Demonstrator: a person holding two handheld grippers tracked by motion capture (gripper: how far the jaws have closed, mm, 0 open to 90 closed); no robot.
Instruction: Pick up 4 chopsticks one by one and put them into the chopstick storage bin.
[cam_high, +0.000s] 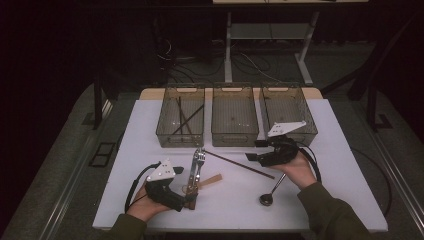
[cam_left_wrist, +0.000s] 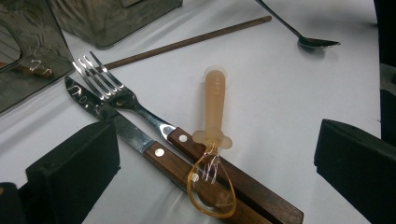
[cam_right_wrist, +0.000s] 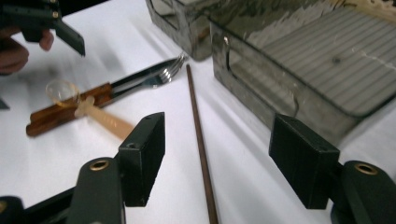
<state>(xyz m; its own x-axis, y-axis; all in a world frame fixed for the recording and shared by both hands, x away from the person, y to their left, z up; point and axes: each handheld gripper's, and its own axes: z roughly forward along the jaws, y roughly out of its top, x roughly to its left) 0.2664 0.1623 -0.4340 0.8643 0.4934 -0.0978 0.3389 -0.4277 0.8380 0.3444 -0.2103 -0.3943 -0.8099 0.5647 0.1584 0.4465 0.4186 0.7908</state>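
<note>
Left gripper (cam_high: 187, 202): black body, pale grey three-cornered top plate, black trailing cable; right gripper (cam_high: 251, 156): same build, square black jaw pads, brass-ringed screw holes; both forearms wear olive-green sleeves (cam_high: 334, 215).

No legible text, label or number found; embossed marks on the amber plastic spoon's handle (cam_left_wrist: 215, 100) remain unreadable.

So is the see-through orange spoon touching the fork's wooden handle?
Touching. In the left gripper view the orange plastic spoon lies across the wooden handles of the fork and the knife, its clear bowl resting right on the wood.
</note>
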